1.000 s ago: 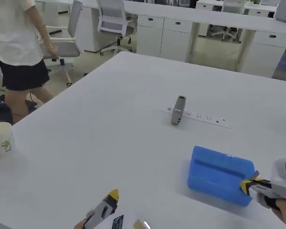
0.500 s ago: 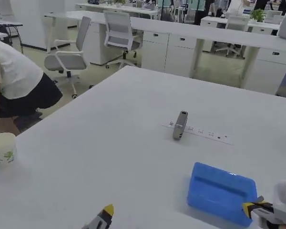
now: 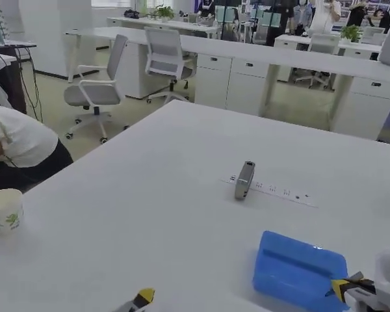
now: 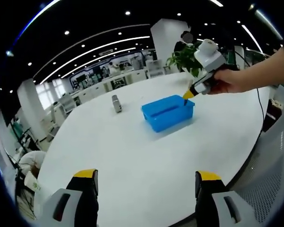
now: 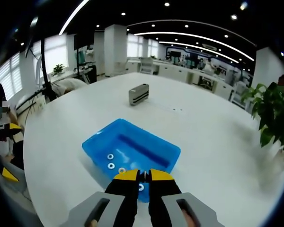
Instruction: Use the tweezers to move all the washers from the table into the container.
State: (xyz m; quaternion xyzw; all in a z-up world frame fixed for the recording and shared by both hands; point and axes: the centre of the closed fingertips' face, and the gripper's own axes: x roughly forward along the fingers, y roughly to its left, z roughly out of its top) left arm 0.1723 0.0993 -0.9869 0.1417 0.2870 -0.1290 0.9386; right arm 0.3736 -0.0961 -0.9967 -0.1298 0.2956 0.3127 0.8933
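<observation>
Right tongs (image 5: 141, 176) are hanging clenched over the near edge of the blue tub (image 5: 146, 153), with washers (image 5: 111, 165) lying just ahead. Left tongs (image 4: 146, 177) are gaping wide over open table (image 4: 123, 156).

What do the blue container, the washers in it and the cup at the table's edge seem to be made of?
Container: likely plastic, from its even, slightly translucent blue and moulded rounded corners. Washers: possibly metal; they are small pale rings, too small to be sure. Cup: looks like paper, matte white with a green print.
</observation>
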